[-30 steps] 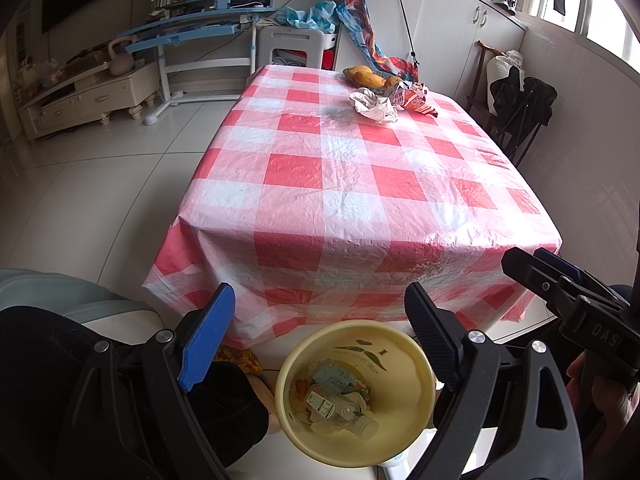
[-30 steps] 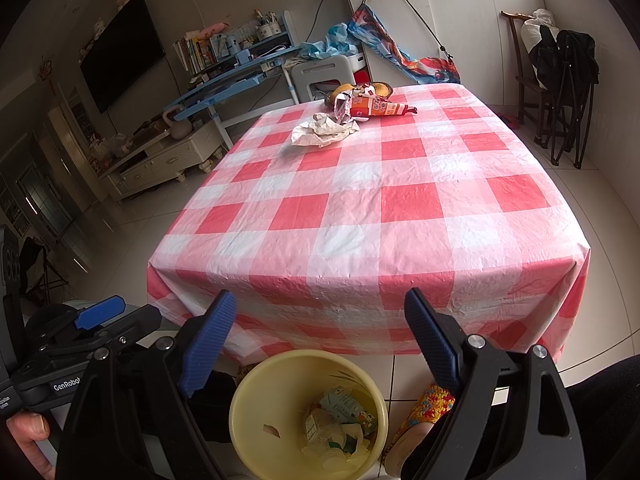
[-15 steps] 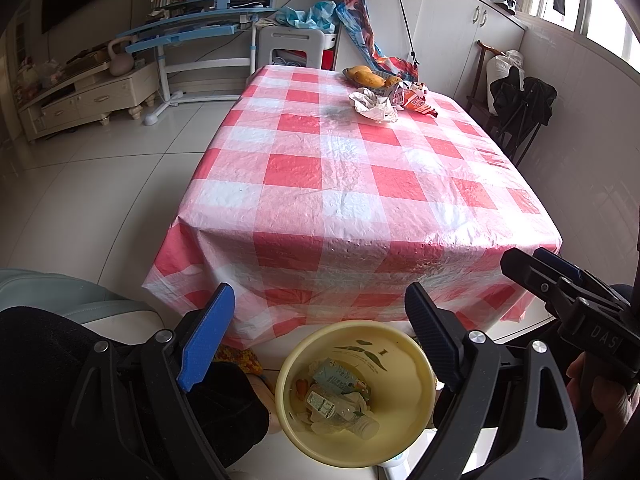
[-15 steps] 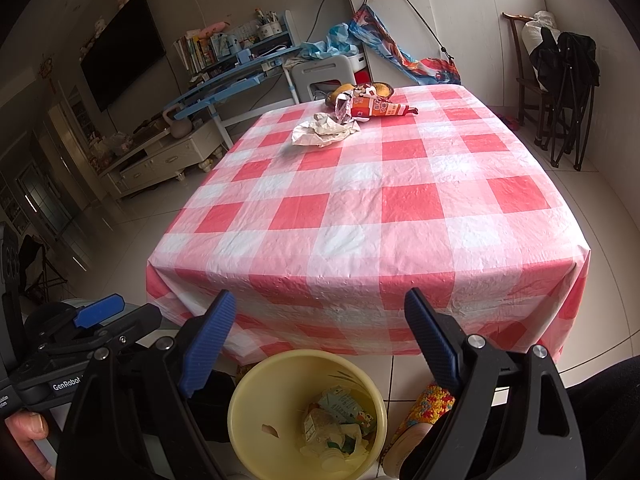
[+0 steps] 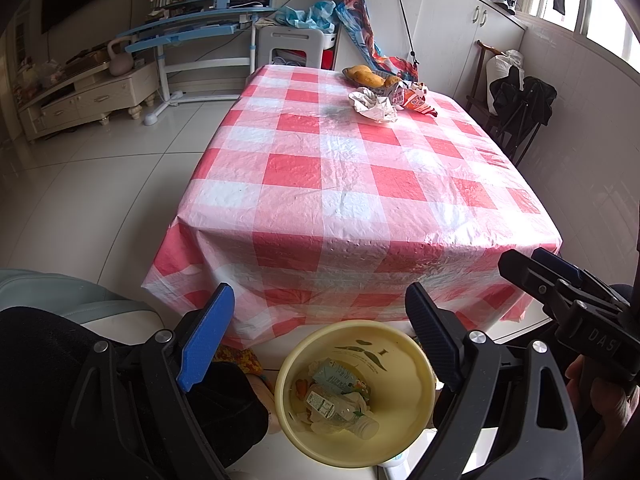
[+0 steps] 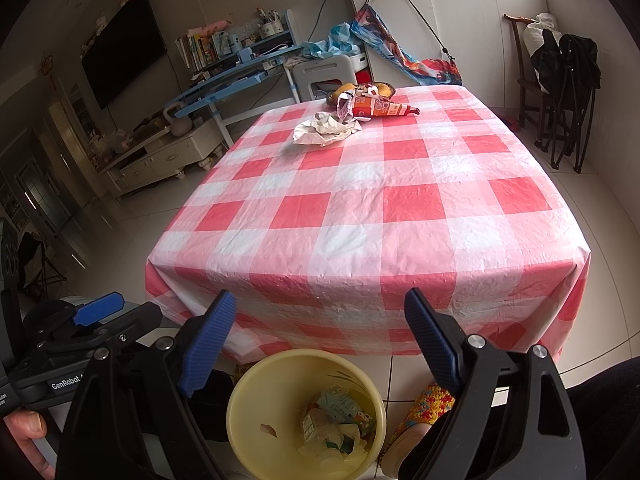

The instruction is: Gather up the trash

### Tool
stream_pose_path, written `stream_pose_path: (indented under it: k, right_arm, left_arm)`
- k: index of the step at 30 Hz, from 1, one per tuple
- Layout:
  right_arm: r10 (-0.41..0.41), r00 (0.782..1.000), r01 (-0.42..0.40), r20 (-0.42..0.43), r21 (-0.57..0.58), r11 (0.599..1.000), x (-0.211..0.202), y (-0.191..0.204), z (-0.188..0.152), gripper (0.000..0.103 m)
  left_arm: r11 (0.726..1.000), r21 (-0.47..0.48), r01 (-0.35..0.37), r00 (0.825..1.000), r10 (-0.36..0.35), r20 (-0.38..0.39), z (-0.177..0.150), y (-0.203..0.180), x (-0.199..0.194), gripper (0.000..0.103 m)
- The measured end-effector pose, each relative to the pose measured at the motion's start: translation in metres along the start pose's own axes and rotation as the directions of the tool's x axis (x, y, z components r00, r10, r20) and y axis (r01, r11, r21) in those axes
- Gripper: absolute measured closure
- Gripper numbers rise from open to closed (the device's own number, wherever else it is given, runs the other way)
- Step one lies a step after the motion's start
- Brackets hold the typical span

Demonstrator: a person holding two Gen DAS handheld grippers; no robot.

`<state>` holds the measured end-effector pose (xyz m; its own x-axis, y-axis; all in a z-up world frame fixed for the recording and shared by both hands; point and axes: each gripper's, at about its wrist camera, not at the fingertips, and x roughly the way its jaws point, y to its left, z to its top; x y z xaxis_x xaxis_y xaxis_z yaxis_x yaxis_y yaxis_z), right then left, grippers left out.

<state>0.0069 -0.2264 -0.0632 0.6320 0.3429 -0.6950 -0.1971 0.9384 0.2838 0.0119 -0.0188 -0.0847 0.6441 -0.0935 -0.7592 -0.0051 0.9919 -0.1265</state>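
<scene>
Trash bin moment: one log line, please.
left hand-held gripper open | right hand-held gripper open | yellow trash bin below | crumpled paper on table

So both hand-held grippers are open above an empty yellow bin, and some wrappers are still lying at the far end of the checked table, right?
Not quite: the yellow bin is not empty. The left wrist view shows a carton and a plastic bottle in it. The rest holds: the left hand-held gripper and the right hand-held gripper are open above it, and the wrappers lie at the table's far end.
</scene>
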Motion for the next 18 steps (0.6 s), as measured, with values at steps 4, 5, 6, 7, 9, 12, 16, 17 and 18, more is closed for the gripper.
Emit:
stream_pose_path:
  k: [4, 5, 6, 7, 9, 12, 16, 17, 18]
  right_arm:
    - [0.0, 1.0, 0.0, 0.0, 0.0, 1.0, 0.0001, 0.0003, 0.0, 0.02]
    - [0.0, 1.0, 0.0, 0.0, 0.0, 1.0, 0.0002, 0.0004, -0.0002, 0.02]
    - [0.0, 1.0, 0.0, -0.001, 0.0, 1.0, 0.0002, 0.0004, 0.0, 0.02]
    - [0.0, 1.0, 0.0, -0.001, -0.001, 1.0, 0.0003, 0.0008, -0.0004, 0.02]
    - [0.0, 1.0, 0.0, 0.0, -0.002, 1.0, 0.0003, 0.0009, -0.0003, 0.02]
    - [-0.001, 1.0, 0.001, -0.001, -0.001, 1.0, 0.0003, 0.0009, 0.0, 0.02]
    - [-0.001, 1.0, 0.001, -0.001, -0.002, 1.0, 0.0004, 0.0013, 0.0001, 0.02]
    - [-0.001, 1.0, 0.001, -0.001, -0.004, 1.0, 0.0007, 0.0019, -0.0003, 0.02]
    - [-0.001, 1.0, 0.001, -0.001, -0.003, 1.0, 0.0005, 0.0016, 0.0001, 0.02]
  left_arm:
    - [1.0, 0.001, 0.0, 1.0, 0.0, 0.0, -0.0001, -0.0001, 0.0001, 0.019]
    - [1.0, 0.001, 0.0, 1.0, 0.0, 0.0, 0.0, -0.0001, -0.0001, 0.019]
    - [1.0, 0.002, 0.0, 1.0, 0.0, 0.001, -0.0001, -0.0001, 0.0, 0.019]
    - [1.0, 0.002, 0.0, 1.0, 0.0, 0.0, 0.0, -0.0001, -0.0001, 0.019]
    - [1.0, 0.001, 0.0, 1.0, 0.0, 0.0, 0.0, -0.0001, -0.0001, 0.019]
    - [1.0, 0.001, 0.0, 1.0, 0.0, 0.0, 0.0, -0.0001, -0.0001, 0.019]
    - [1.0, 0.003, 0.0, 1.0, 0.0, 0.0, 0.0, -0.0003, -0.0001, 0.019]
    - [1.0, 0.003, 0.0, 1.0, 0.0, 0.0, 0.0001, -0.0002, 0.0, 0.019]
    - [1.0, 0.001, 0.0, 1.0, 0.0, 0.0, 0.0001, -0.0001, 0.0, 0.019]
